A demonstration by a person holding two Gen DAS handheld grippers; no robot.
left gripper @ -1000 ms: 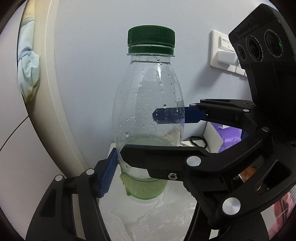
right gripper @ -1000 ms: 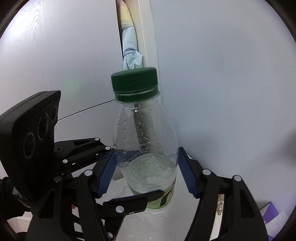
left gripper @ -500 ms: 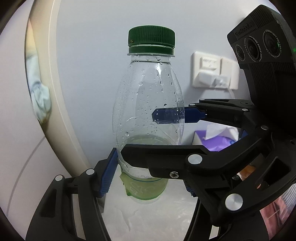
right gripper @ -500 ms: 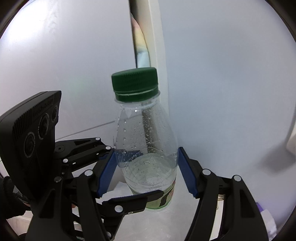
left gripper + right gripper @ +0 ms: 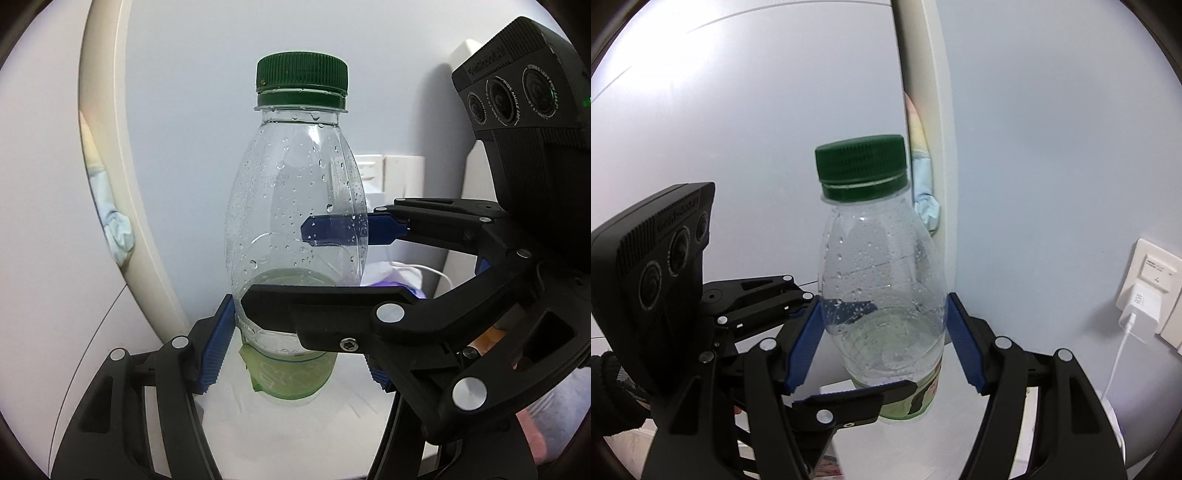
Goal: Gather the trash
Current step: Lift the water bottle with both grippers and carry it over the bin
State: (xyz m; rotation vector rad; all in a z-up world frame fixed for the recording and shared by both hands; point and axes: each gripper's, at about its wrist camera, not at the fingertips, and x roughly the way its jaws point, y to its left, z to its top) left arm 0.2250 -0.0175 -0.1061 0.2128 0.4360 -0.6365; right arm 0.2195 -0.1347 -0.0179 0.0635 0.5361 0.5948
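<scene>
— What fills your left camera?

— The pale wall [image 5: 192,110] first, with a cream frame [image 5: 110,184] curving from twelve o'clock down toward seven. Then the clear bottle [image 5: 295,236], upright at centre, droplets inside, a green label band [image 5: 291,376] at six o'clock on it.

— Who holds it?

— Both of my tools. My left gripper [image 5: 299,339] clamps its lower body: one blue pad presses the plastic at eight o'clock, the other is mostly hidden behind my other tool. My right gripper [image 5: 332,266] comes in from three o'clock, one finger in front of the bottle, one blue pad seen through it.

— And from the right camera?

— Same bottle [image 5: 882,295], centre, tilted slightly. My right gripper [image 5: 882,339] is closed on it, blue pads touching the plastic at nine and three o'clock. The left gripper [image 5: 827,354] reaches in from eight o'clock, one finger crossing the bottle's base.

— Smaller things?

— A wall socket [image 5: 1152,288] with a white charger [image 5: 1137,314] at four o'clock, and the green cap [image 5: 862,158] on top at twelve o'clock.
</scene>
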